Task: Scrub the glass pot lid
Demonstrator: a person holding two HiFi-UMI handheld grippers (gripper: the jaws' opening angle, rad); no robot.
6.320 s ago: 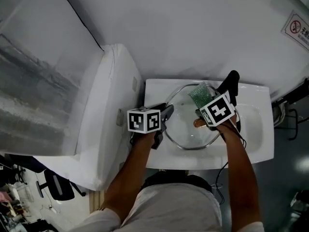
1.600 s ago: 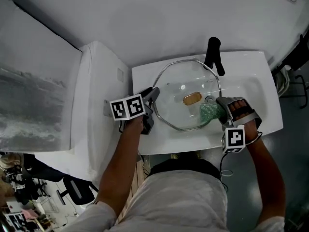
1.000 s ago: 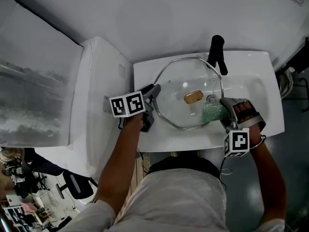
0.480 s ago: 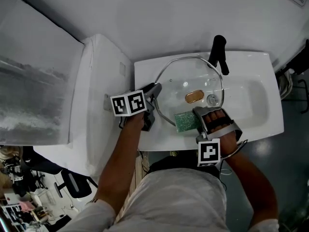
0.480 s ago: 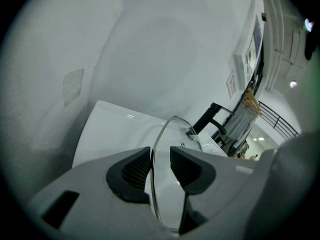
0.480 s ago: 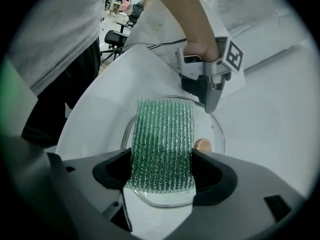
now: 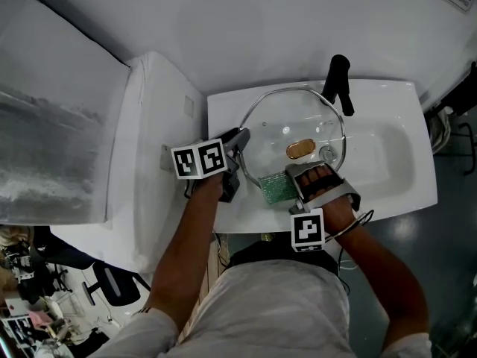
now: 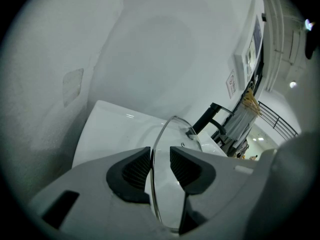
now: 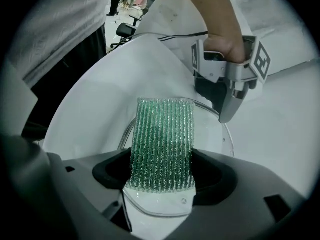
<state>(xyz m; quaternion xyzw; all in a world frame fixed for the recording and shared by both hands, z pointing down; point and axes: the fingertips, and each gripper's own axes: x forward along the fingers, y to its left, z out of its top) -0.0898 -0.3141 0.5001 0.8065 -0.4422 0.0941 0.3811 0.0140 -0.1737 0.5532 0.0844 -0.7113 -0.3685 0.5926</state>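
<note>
A round glass pot lid [image 7: 287, 129] sits in the white sink [image 7: 395, 162]. The right gripper [image 7: 291, 187] rests a green ribbed sponge [image 7: 273, 190] on it.

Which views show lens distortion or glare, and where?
Both gripper views: fisheye, black round border, straight edges bowed. Left gripper view: lid rim glints. Right gripper view: scrubber sharp. Head view: even light, little distortion.

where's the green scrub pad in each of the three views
Head view: green scrub pad on the near edge of the glass pot lid, at the right tongs' tips.
Left gripper view: not in it.
Right gripper view: dead centre, clamped in the right tongs.
Shared landmark: that lid, also in the left gripper view and the right gripper view.
</note>
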